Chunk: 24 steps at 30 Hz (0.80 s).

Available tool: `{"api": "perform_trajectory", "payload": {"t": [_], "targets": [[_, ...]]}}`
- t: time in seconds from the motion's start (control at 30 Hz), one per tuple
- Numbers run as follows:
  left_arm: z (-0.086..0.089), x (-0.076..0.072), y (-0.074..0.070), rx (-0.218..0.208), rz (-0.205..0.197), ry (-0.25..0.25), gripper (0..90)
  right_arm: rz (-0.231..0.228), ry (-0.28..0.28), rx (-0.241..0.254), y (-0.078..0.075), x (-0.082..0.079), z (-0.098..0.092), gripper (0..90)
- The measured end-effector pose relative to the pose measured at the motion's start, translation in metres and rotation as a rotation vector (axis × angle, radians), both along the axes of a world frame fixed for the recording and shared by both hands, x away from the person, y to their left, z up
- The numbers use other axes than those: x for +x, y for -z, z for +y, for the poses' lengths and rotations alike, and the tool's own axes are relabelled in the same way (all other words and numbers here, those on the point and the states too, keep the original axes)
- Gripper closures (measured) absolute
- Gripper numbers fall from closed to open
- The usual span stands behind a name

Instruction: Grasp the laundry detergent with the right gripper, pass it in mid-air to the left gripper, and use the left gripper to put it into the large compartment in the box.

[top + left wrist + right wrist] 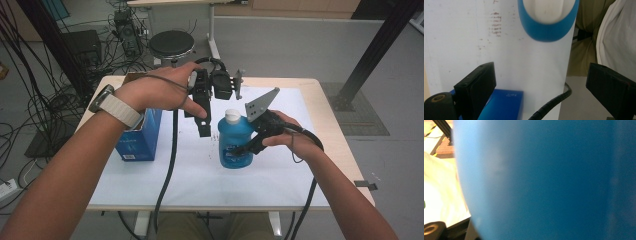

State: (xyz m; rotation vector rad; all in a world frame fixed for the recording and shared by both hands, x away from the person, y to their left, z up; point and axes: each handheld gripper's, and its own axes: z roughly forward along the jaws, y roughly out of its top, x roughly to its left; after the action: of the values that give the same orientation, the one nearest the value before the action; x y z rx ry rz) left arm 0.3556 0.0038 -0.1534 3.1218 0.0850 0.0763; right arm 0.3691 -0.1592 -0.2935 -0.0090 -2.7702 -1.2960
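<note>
White paper covers the table [165,175], cables and a round stool on the floor behind it. Your right gripper [248,145] has its fingers clamped on the blue bottle [234,142], gripping its side low down; the bottle stands upright on the paper with its white cap [231,116] above the fingers. In the right gripper view the bottle [549,180] sits pressed right up against the camera, blurred blue. Your left gripper [202,122] hangs in the air just left of the bottle's cap, fingers [477,85] spread wide with nothing between them; past the fingertips the left gripper view looks down on the bottle's top [548,18]. A blue box [140,137] stands on the table under your left wrist, well left of the right fingers, and shows by the left finger [504,105].
</note>
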Motion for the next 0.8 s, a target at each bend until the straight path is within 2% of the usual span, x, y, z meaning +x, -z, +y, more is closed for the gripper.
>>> {"api": "perform_trajectory", "payload": {"t": [0.33, 0.8], "targets": [[-0.012, 0.002, 0.001, 0.006, 0.007, 0.018, 8.5, 0.006, 0.003, 0.008, 0.002, 0.002, 0.004, 43.2], [-0.023, 0.005, 0.004, -0.021, 0.014, 0.027, 8.0, 0.006, -0.005, 0.003, 0.004, 0.002, 0.012, 43.2]]}}
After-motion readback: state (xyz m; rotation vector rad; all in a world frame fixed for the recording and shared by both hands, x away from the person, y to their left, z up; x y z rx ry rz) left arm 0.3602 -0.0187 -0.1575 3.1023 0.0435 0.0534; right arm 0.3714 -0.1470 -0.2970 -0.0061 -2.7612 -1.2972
